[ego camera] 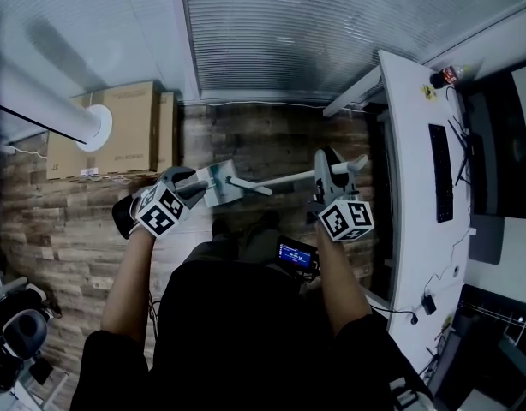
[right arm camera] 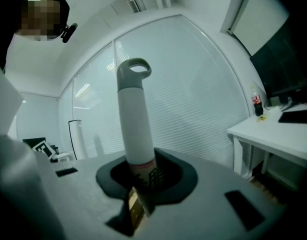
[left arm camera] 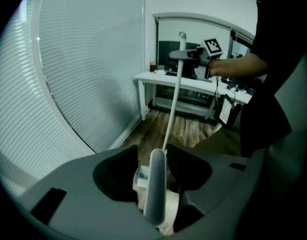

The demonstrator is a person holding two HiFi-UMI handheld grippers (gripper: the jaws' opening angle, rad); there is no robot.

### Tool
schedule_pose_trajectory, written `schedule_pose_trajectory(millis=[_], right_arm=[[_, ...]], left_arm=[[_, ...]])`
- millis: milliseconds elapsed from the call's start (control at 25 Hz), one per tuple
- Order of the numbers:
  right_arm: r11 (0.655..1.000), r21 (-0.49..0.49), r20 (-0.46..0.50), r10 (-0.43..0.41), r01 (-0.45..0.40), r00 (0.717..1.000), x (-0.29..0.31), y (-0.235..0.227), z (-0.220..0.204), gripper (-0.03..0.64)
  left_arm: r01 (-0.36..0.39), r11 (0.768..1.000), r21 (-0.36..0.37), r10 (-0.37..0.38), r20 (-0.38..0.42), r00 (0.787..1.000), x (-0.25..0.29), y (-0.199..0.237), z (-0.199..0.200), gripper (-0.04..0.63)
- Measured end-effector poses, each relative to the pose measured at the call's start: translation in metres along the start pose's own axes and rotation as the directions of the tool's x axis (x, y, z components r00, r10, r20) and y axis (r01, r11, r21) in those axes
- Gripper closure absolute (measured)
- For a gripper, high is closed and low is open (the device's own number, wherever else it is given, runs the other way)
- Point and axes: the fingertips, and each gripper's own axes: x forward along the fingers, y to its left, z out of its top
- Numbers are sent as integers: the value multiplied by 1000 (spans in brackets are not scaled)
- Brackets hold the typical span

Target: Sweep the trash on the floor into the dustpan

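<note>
**Broom held, left grip slack**
Right gripper (right arm camera: 141, 184) clamps the broom handle (right arm camera: 133, 114). Left gripper (left arm camera: 153, 156) stands open round a grey handle (left arm camera: 154, 199), trash (left arm camera: 141, 176) just beneath. Advise re-closing before lifting.

A white pole (ego camera: 289, 178) is seen stretched from the left gripper (ego camera: 197, 189) to the right gripper (ego camera: 330, 176) at mid-frame, over a wooden floor (ego camera: 66, 221). A box (ego camera: 117, 127) is set upper left, a worktop (ego camera: 409, 144) right.
</note>
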Motion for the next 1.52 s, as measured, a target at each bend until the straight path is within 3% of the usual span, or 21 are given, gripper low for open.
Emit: schedule_pose_trajectory(millis=[120,200,320,440,560,640,880,1000,1080,1360,1520], right_arm=[[996,-78,9,33,-33,999,-2,11,18,558],[991,-121,16,54,-52,998,-5,17,29,561],[984,-168,23,66,-61,998,-11,22,43,569],[980,-192,22,61,-56,998,-18,24,52,574],[978,-205,21,33,-28,999,-26,21,59,577],[979,-204,32,4,3,999,-33,16,63,580],[982,-182,51,-48,57,998,-53,7,63,581],[982,-178,48,-51,58,998,-64,9,60,581],[983,-175,42,-52,59,998,-74,9,58,581],[981,-183,16,-60,62,998,-96,15,47,584],[982,-177,0,-65,64,998,-120,15,37,584]], left_arm=[[-37,998,-44,43,157,987,-33,13,35,427],[-38,993,-111,69,298,952,-59,21,61,444],[-41,980,-193,135,507,852,-98,31,96,490],[-59,966,-253,213,642,737,-132,38,118,548],[-84,948,-307,289,719,632,-155,42,128,598],[-96,936,-338,329,745,581,-164,44,130,600],[-157,891,-427,445,747,494,-178,47,123,600],[-178,869,-462,488,737,468,-179,45,122,600],[-173,868,-465,488,738,466,-177,37,125,600],[-148,883,-446,454,730,511,-165,9,125,600],[-133,892,-432,430,718,548,-155,-18,123,600]])
